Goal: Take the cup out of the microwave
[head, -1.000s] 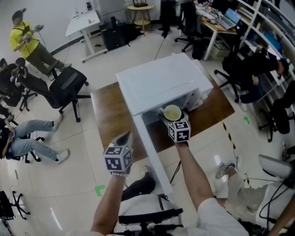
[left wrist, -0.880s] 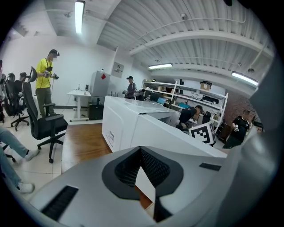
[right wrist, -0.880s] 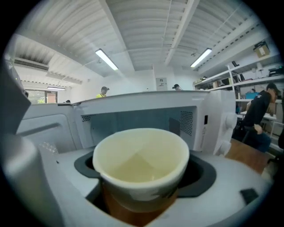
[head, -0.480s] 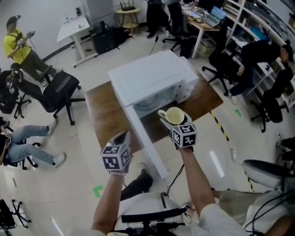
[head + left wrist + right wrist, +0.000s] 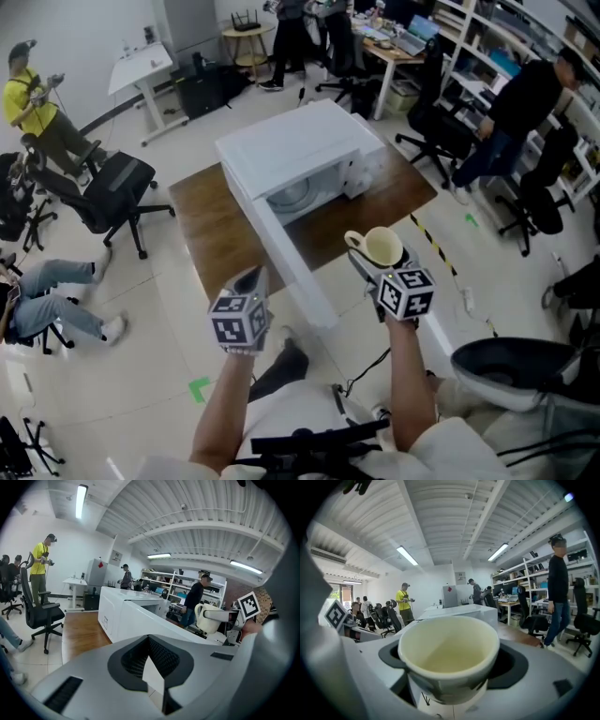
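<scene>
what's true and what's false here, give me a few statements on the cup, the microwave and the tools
1. The right tool holds the cup. True.
2. The cup sits inside the microwave. False: it is held outside, clear of it.
3. The door is shut. False: it stands open.
4. The left tool holds nothing. True.
5. The cup is full of a dark drink. False: it looks empty.

Left tool (image 5: 251, 278) closed, right tool (image 5: 377, 259) clamped, both held forward
</scene>
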### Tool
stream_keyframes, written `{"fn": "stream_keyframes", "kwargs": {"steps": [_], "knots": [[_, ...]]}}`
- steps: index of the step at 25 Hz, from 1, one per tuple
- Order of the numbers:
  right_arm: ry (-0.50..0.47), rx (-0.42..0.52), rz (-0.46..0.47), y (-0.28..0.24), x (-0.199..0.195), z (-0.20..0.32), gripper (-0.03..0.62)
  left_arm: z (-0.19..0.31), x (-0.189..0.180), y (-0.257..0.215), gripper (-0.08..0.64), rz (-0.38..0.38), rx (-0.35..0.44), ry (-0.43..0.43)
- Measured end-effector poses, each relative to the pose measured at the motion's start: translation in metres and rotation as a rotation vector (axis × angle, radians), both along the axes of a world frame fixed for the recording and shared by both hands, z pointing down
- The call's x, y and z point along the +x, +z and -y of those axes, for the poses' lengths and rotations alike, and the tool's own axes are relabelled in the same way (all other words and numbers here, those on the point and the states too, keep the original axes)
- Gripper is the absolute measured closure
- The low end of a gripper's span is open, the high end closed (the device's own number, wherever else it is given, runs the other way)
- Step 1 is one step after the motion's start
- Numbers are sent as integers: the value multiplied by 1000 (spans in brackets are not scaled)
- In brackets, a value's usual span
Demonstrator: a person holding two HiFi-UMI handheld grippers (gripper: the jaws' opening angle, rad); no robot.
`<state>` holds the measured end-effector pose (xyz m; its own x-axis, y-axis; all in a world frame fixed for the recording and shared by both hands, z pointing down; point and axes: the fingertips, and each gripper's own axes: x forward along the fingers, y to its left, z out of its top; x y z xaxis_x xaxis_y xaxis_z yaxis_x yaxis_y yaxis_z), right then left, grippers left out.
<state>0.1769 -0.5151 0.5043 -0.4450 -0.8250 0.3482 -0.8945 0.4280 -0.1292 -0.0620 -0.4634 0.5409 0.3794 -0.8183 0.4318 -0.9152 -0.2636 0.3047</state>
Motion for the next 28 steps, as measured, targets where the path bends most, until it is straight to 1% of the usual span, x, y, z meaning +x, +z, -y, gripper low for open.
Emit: {"fn": "stream_keyframes", "kwargs": {"steps": [6, 10, 13, 17, 19, 28], "knots": [[52, 18, 26, -25, 21, -56, 103, -26, 6, -10, 563, -14, 22, 15], [98, 53, 6, -39, 28, -87, 103, -28, -1, -13, 563, -24, 29, 4], [99, 53, 57, -41, 24, -109, 103, -36, -7, -11, 563, -28, 25, -8], [72, 58, 111, -44, 14, -115, 103, -41, -2, -10, 563, -33, 21, -1], [64, 61, 123, -47, 11, -112, 103, -40, -1, -10, 563, -34, 19, 2], [29, 62, 196, -50, 3, -102, 104, -33, -8, -9, 563, -45, 16, -25]]}}
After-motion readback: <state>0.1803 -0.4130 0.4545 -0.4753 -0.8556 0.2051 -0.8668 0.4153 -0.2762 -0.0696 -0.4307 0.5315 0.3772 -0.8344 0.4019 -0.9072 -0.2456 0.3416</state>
